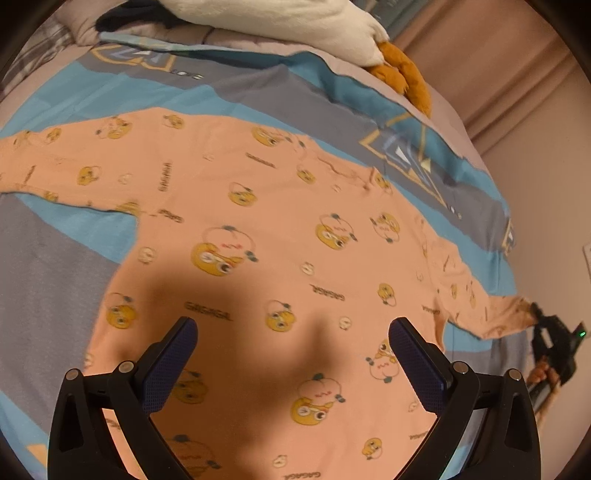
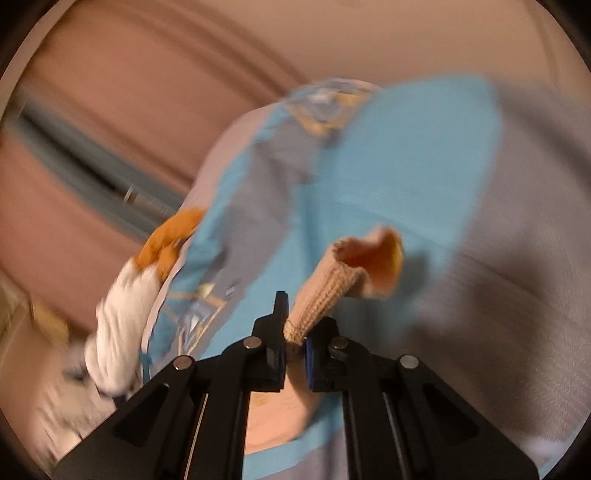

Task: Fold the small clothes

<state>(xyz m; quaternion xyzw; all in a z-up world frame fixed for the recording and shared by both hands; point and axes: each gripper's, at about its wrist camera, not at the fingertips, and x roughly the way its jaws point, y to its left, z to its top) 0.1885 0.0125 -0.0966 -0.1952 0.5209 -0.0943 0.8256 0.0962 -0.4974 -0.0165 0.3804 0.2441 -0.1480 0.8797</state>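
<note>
From my left camera, the bed cover [image 1: 66, 266] fills the near left: blue and grey blocks with gold-edged triangle motifs, laid smooth. The peach garment [image 1: 258, 221] printed with yellow cartoon faces lies spread flat across it, one sleeve running off to the left. My left gripper [image 1: 291, 354] hangs over the garment's body with its jaws released and wide apart, nothing between them, its shadow dark on the cloth. At the far edge a white and orange plush toy [image 1: 332, 33] rests on the bedding. To the right stand pinkish curtains [image 1: 517, 74]. There my right gripper [image 2: 293, 332] is clenched on the ribbed cuff [image 2: 325, 291] of the other sleeve, raised above the cover [image 2: 406, 166]. Its view is badly blurred; I make out the plush [image 2: 122, 314] and curtains [image 2: 110, 92].
</note>
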